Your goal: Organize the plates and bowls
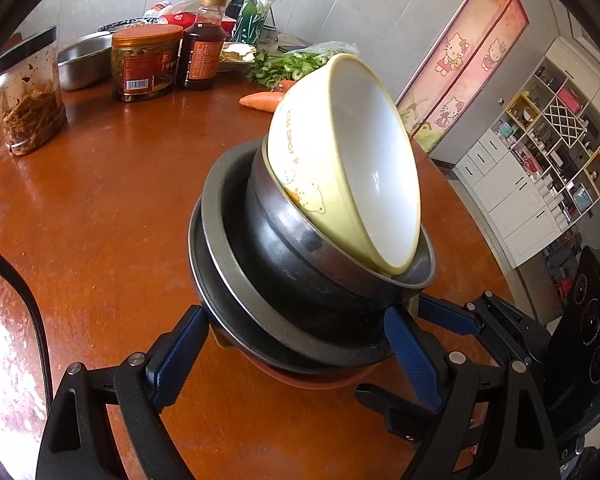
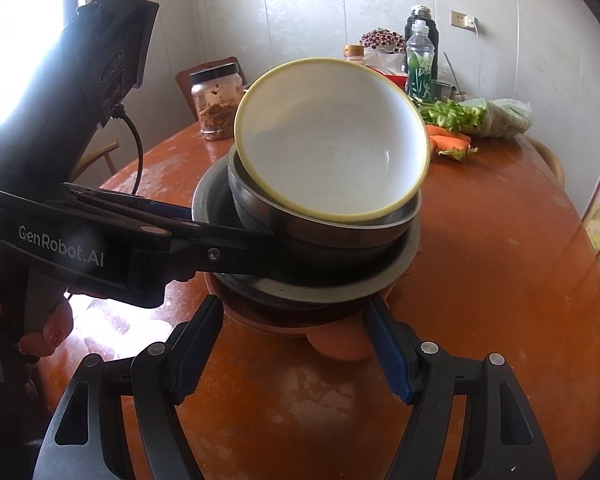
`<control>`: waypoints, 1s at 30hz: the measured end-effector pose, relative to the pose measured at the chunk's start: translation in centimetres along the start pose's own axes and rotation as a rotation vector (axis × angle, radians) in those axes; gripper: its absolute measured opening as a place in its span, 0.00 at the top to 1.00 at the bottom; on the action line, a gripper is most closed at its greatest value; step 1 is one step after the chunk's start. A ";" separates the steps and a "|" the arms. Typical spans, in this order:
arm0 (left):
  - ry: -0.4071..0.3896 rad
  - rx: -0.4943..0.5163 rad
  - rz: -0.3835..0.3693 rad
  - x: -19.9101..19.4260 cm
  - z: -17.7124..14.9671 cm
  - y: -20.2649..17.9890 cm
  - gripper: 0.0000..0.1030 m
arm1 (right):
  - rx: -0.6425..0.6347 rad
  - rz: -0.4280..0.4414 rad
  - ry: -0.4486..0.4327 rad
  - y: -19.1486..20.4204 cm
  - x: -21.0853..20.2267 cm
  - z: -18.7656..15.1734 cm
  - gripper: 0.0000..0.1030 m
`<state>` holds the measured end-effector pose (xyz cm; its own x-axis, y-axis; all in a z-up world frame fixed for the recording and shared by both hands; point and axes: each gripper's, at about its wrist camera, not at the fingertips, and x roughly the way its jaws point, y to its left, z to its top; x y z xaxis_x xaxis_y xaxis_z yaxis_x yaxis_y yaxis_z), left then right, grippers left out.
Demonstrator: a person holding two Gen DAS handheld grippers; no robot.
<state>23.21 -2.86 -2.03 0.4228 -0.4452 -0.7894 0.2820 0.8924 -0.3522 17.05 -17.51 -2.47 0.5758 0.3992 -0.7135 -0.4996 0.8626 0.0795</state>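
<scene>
A stack of dishes stands on the brown table (image 1: 100, 200). A yellow bowl (image 1: 360, 152) with a white inside tilts on top, resting in a steel bowl (image 1: 300, 264), over steel plates (image 1: 220, 264) and an orange dish (image 1: 312, 380) at the bottom. The yellow bowl (image 2: 332, 140), steel bowl (image 2: 320, 228) and orange dish (image 2: 340, 344) also show in the right wrist view. My left gripper (image 1: 296, 340) is open, its fingers either side of the stack's lower plates. My right gripper (image 2: 296, 332) is open around the stack's base. The left gripper's body (image 2: 100, 236) reaches in from the left.
At the table's far side stand a jar of pickles (image 1: 28, 92), an orange-lidded jar (image 1: 146, 64), a sauce bottle (image 1: 204, 44), a steel basin (image 1: 84, 60), carrots (image 1: 264, 100), celery (image 2: 480, 116) and a water bottle (image 2: 420, 60). A white shelf unit (image 1: 540, 152) stands beyond the table's right edge.
</scene>
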 end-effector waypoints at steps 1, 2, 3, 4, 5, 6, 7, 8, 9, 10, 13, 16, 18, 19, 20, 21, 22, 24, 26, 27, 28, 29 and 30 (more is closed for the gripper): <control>-0.001 0.000 0.000 -0.1 -0.1 0.0 0.13 | 0.000 0.000 0.000 0.1 0.0 0.0 0.28; -0.002 0.000 0.001 -0.1 -0.1 -0.1 0.13 | 0.001 0.001 -0.001 0.1 0.1 0.1 0.28; -0.005 0.005 0.005 -0.2 -0.1 -0.2 0.13 | 0.002 0.001 -0.001 0.2 0.1 0.1 0.28; -0.007 0.009 0.010 -0.2 -0.1 -0.2 0.13 | 0.001 -0.002 -0.001 0.3 0.1 0.0 0.28; -0.009 0.012 0.013 -0.2 0.0 -0.3 0.13 | 0.000 -0.006 -0.001 0.4 0.1 0.0 0.28; -0.010 0.015 0.015 -0.2 0.1 -0.3 0.13 | -0.002 -0.009 -0.001 0.5 0.1 0.0 0.28; -0.011 0.015 0.015 -0.2 0.1 -0.3 0.13 | -0.002 -0.012 0.000 0.6 0.1 0.0 0.28; -0.012 0.015 0.012 -0.2 0.1 -0.3 0.13 | -0.002 -0.015 0.001 0.7 0.1 0.0 0.28; -0.012 0.015 0.011 -0.2 0.1 -0.2 0.13 | -0.002 -0.016 0.002 0.7 0.2 0.1 0.28; -0.012 0.014 0.010 -0.3 0.1 -0.2 0.13 | -0.003 -0.019 0.003 0.8 0.2 0.1 0.28; -0.015 0.019 0.011 -0.3 0.1 -0.2 0.13 | -0.005 -0.026 0.005 0.9 0.3 0.2 0.28; -0.015 0.011 0.003 -0.4 0.1 0.1 0.13 | -0.012 -0.032 0.009 1.2 0.5 0.3 0.27; -0.016 0.010 0.003 -0.4 0.2 0.3 0.13 | -0.015 -0.035 0.011 1.3 0.6 0.3 0.26; -0.017 0.009 0.004 -0.5 0.2 0.4 0.13 | -0.016 -0.036 0.012 1.4 0.6 0.3 0.26; -0.018 0.009 0.006 -0.5 0.2 0.5 0.13 | -0.017 -0.035 0.012 1.5 0.7 0.4 0.26; -0.019 0.009 0.006 -0.5 0.2 0.5 0.13 | -0.018 -0.034 0.013 1.5 0.7 0.4 0.26; -0.020 0.007 0.007 -0.6 0.2 0.6 0.13 | -0.019 -0.034 0.013 1.6 0.7 0.4 0.26; -0.023 0.006 0.012 -0.7 0.1 0.7 0.13 | -0.021 -0.036 0.016 1.8 0.8 0.5 0.26; -0.031 0.016 0.024 -0.9 0.0 0.6 0.13 | -0.017 -0.034 0.018 1.8 0.8 0.5 0.26; -0.034 0.021 0.028 -1.1 -0.1 0.5 0.13 | -0.009 -0.032 0.018 1.7 0.8 0.6 0.26; -0.035 0.027 0.032 -1.2 -0.2 0.5 0.13 | -0.002 -0.029 0.018 1.7 0.8 0.6 0.26; -0.036 0.030 0.034 -1.3 -0.2 0.4 0.13 | 0.009 -0.026 0.016 1.6 0.7 0.6 0.26; -0.037 0.031 0.038 -1.4 -0.3 0.4 0.14 | 0.015 -0.025 0.014 1.5 0.7 0.6 0.26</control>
<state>22.50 -1.84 -1.26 0.4651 -0.4140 -0.7825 0.2917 0.9062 -0.3061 17.10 -15.78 -2.45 0.5787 0.3728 -0.7253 -0.4749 0.8771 0.0719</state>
